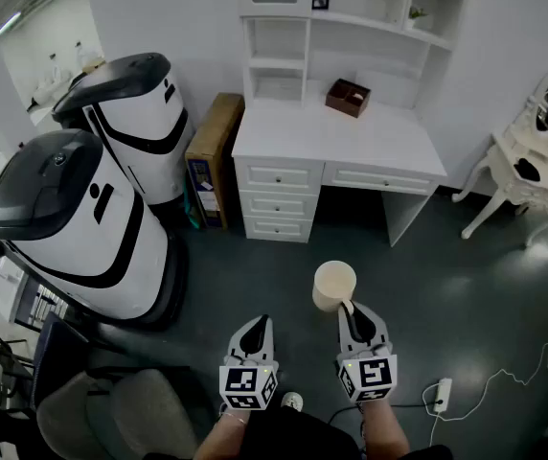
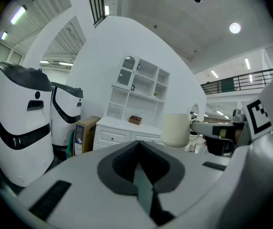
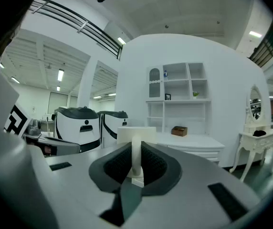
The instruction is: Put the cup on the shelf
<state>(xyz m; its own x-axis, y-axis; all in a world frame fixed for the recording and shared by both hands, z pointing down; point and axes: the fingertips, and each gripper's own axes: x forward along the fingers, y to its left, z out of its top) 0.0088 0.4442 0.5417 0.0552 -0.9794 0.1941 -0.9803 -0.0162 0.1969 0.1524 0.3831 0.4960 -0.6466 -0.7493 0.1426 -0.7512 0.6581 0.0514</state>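
Grey-green floor (image 1: 446, 286) fills most of the head view, smooth with a dull sheen. At twelve o'clock stands the white desk (image 1: 336, 142), a flat top over panelled drawers, and on it the shelf unit (image 1: 370, 17) of square open cubbies, its top cut off by the frame. From nine to ten o'clock, two big rounded machines (image 1: 73, 218), glossy white shells with dark domed tops and black curved stripes; what they are is hard to tell. A tall cardboard box (image 1: 212, 156) is wedged between the far machine and the desk. At two to three o'clock, a white dressing table (image 1: 523, 171) with curved legs and an oval mirror, its right side cut off. At seven o'clock, a grey padded chair (image 1: 121, 410), only partly in frame. A small brown open box (image 1: 348, 97) sits on the desktop at twelve o'clock, contents too small to make out.

Now the cup (image 1: 333, 286), just below centre toward six o'clock: cream, matte, cylindrical, up in the air over the floor and well apart from the desk. The right gripper (image 1: 353, 312) is clamped on its thin looped handle between ribbed dark pads. The left gripper (image 1: 258, 326), at six to seven o'clock, has its jaws pressed together with nothing in them. A white power strip (image 1: 440, 394) lies at five o'clock, cable trailing right.
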